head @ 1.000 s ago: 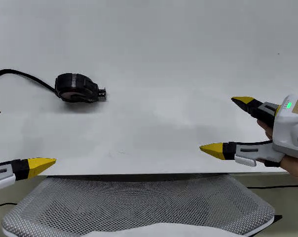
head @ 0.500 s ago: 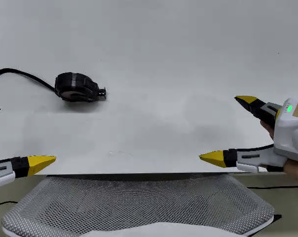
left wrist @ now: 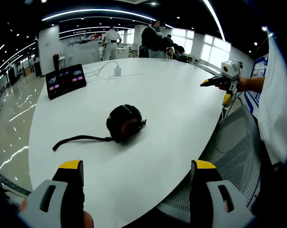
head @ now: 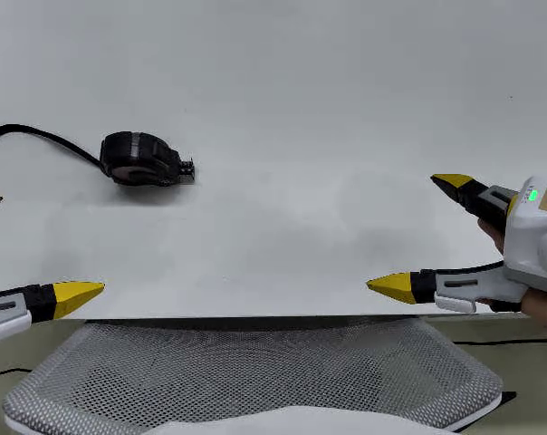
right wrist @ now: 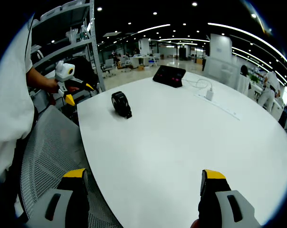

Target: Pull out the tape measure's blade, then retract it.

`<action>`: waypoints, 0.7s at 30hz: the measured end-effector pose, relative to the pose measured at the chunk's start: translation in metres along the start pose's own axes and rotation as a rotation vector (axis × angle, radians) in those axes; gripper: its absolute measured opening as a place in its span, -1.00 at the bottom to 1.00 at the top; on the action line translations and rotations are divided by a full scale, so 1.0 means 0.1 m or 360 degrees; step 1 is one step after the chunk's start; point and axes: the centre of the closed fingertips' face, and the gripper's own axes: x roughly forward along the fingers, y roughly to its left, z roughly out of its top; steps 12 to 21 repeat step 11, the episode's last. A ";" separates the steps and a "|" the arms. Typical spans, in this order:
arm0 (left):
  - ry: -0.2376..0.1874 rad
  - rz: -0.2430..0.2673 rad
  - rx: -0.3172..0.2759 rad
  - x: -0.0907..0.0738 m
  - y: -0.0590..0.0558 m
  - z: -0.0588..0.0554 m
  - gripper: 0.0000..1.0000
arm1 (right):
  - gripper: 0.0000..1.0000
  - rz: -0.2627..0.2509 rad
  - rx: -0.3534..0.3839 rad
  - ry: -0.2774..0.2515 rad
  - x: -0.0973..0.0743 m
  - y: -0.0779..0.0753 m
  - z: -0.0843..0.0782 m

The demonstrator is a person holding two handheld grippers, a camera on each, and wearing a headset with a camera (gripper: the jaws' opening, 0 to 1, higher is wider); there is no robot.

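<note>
— Across most of the frame, wide white tabletop [head: 328, 100]; below, grey mesh chair back [head: 255, 372].
— Lower left, left gripper [head: 43, 245]; far right, right gripper [head: 401, 232]; both spread wide, empty. Upper left on tabletop, black round tape measure [head: 139, 159].

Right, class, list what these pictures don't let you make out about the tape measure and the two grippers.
- Tape measure: any lock button or print is too small to make out, in all three views.
- Blade: all but its small dark tip is hidden inside the tape measure.
- Left gripper: its body is cut off by the head view's left edge.
- Right gripper: its rear is cut off by the head view's right edge.
</note>
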 end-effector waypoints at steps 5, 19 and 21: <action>-0.0017 0.0010 -0.0003 0.00 0.02 0.03 0.83 | 0.94 0.0000 -0.0002 0.0003 -0.01 -0.01 0.00; -0.0014 0.0000 -0.0004 -0.01 0.01 0.01 0.81 | 0.94 -0.0001 -0.0003 0.0001 0.00 0.00 0.00; -0.0014 0.0000 -0.0004 -0.01 0.01 0.01 0.81 | 0.94 -0.0001 -0.0003 0.0001 0.00 0.00 0.00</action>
